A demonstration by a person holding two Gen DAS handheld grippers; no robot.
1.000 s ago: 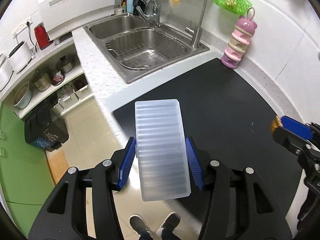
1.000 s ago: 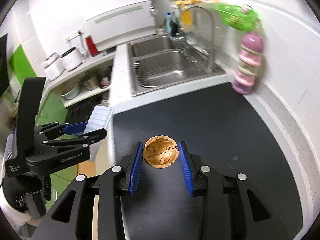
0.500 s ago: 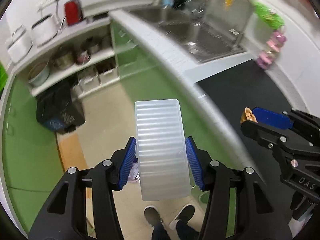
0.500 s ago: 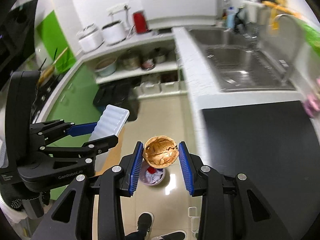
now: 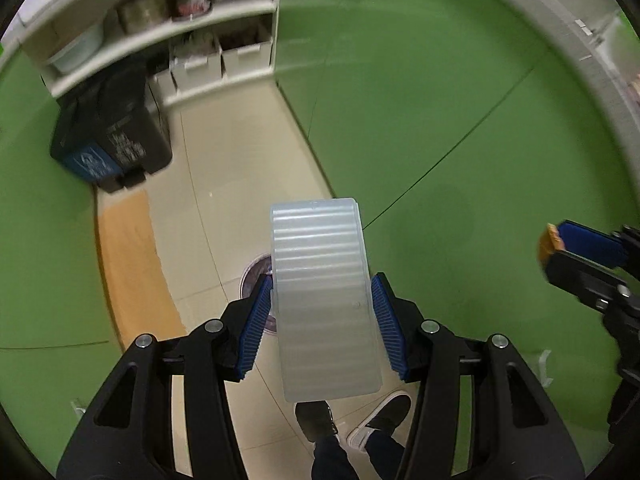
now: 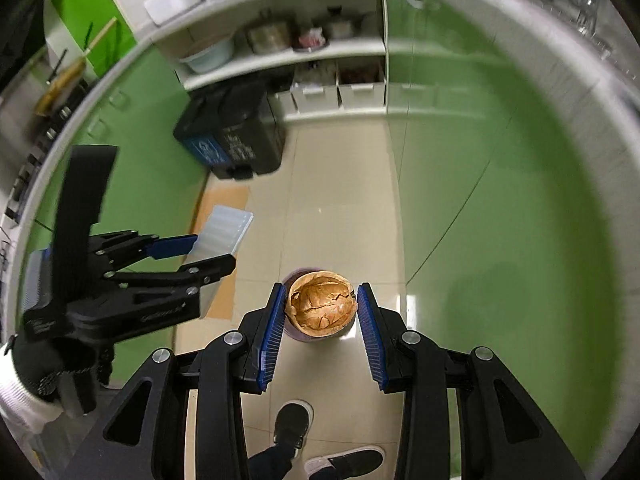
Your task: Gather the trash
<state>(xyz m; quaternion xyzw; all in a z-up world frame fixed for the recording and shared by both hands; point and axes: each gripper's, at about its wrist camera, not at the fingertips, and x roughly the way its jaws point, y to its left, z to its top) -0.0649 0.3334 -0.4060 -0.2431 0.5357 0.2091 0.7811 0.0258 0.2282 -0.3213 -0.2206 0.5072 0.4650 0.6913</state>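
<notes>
My left gripper (image 5: 320, 308) is shut on a ribbed translucent plastic box (image 5: 322, 292), held lengthwise between its blue pads. My right gripper (image 6: 321, 312) is shut on a brown walnut shell half (image 6: 322, 311). Both point steeply down at the tiled floor. A small round purple bin (image 5: 256, 276) stands on the floor below, mostly hidden behind the box, and its rim (image 6: 308, 270) peeks out behind the shell. The left gripper with its box (image 6: 224, 232) shows at the left of the right wrist view. The right gripper's blue pad and shell edge (image 5: 554, 238) show at the right of the left wrist view.
Green cabinet doors (image 6: 500, 180) curve around the right. A black pedal bin with a blue label (image 6: 236, 140) stands by open white shelves (image 6: 280, 56) holding pots and boxes. The person's shoes (image 6: 292, 424) stand on the beige tiles. A brown mat (image 5: 132, 264) lies at the left.
Both grippers swung off the black counter mat and dropped toward the floor, each still gripping its item. The sink and counter left view; the small floor bin came under them.
</notes>
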